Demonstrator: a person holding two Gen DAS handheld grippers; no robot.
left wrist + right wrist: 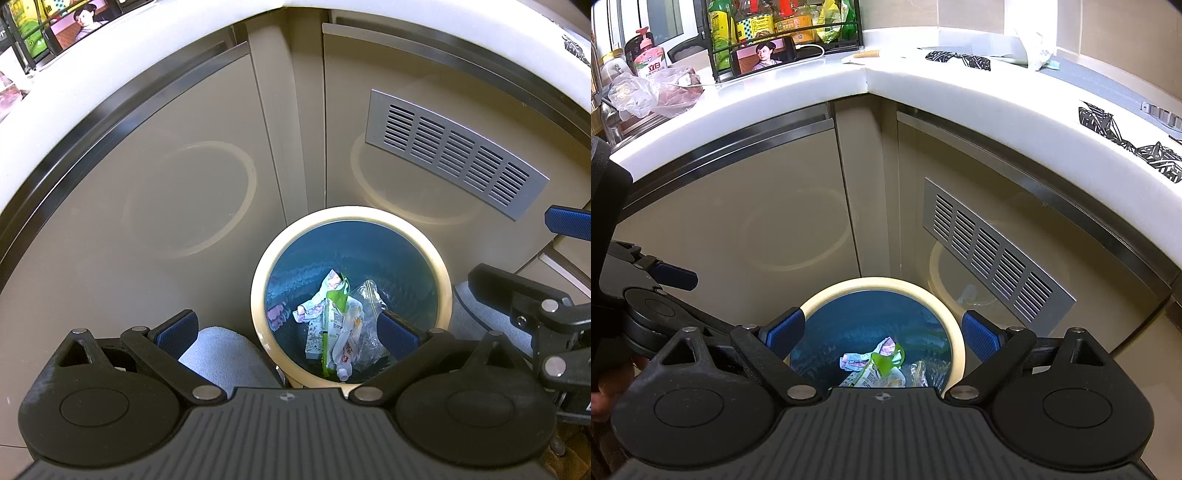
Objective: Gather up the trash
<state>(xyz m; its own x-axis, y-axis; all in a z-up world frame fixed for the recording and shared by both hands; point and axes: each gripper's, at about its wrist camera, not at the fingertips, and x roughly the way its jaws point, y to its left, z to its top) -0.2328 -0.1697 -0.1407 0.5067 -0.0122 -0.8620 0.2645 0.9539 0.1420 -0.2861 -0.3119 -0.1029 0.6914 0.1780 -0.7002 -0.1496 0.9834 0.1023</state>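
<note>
A round bin with a cream rim (258, 284) and a blue liner stands on the floor in the cabinet corner. Inside lie crumpled wrappers (338, 321): white, green and clear plastic. My left gripper (288, 330) is open and empty, hovering above the bin's near edge. My right gripper (882, 334) is open and empty, above the same bin (956, 332); the wrappers (882, 365) show below it. The right gripper's finger (569, 223) shows at the right of the left wrist view, and the left gripper's finger (674, 277) at the left of the right wrist view.
Beige cabinet doors (738, 229) meet in the corner behind the bin, one with a metal vent grille (993, 258). The white countertop (923, 85) above holds a bottle rack (783, 26), a phone (762, 53), a plastic bag (650, 92) and patterned items (1115, 129).
</note>
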